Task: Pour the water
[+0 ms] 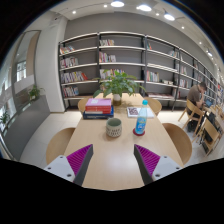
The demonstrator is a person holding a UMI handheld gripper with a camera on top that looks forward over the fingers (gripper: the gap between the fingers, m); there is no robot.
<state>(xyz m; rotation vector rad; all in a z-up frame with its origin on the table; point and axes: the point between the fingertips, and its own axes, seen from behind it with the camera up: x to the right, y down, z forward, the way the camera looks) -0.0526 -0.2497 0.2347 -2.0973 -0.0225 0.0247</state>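
Here the gripper (113, 160) is held with its fingers apart, nothing between the pink pads (80, 158). Well beyond them a blue water bottle (141, 119) is seen upright on the wooden table (115, 165), beside a small cup (114, 127). Stacked books (98, 106) and a potted plant (120, 83) are set behind; bookshelves (120, 55) line the room.

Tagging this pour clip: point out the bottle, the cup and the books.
bottle (141, 118): gripper view, on its blue body.
cup (114, 128): gripper view, on its side wall.
books (98, 107): gripper view, on the stack's near edge.
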